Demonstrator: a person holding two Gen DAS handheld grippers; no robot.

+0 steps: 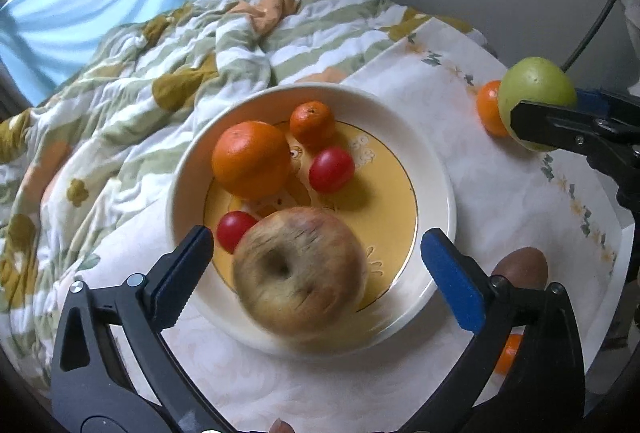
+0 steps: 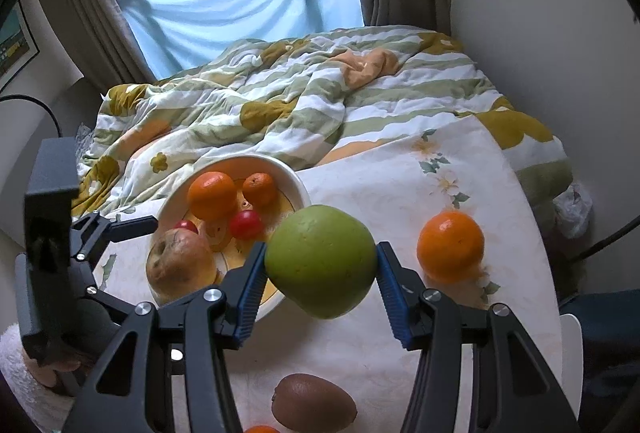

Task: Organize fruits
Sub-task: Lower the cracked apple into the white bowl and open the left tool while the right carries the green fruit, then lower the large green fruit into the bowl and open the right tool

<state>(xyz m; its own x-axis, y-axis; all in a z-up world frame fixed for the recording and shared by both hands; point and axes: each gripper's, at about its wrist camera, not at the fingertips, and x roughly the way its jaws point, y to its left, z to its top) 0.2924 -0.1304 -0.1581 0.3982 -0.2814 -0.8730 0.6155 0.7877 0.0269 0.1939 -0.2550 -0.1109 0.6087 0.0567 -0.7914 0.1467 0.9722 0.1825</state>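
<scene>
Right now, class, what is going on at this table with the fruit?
A person with a gripper in each hand is gathering fruit into a bowl. The right gripper is shut on a green apple, held above the table near the bowl's rim. The left gripper is open over the bowl, its fingers either side of a reddish apple lying in it with two oranges and two red tomatoes. An orange and a kiwi lie on the table.

left tongs (image 1: 316, 257): spread wide | reddish apple (image 1: 299, 271) between | bowl (image 1: 434, 161): 5 fruits
</scene>
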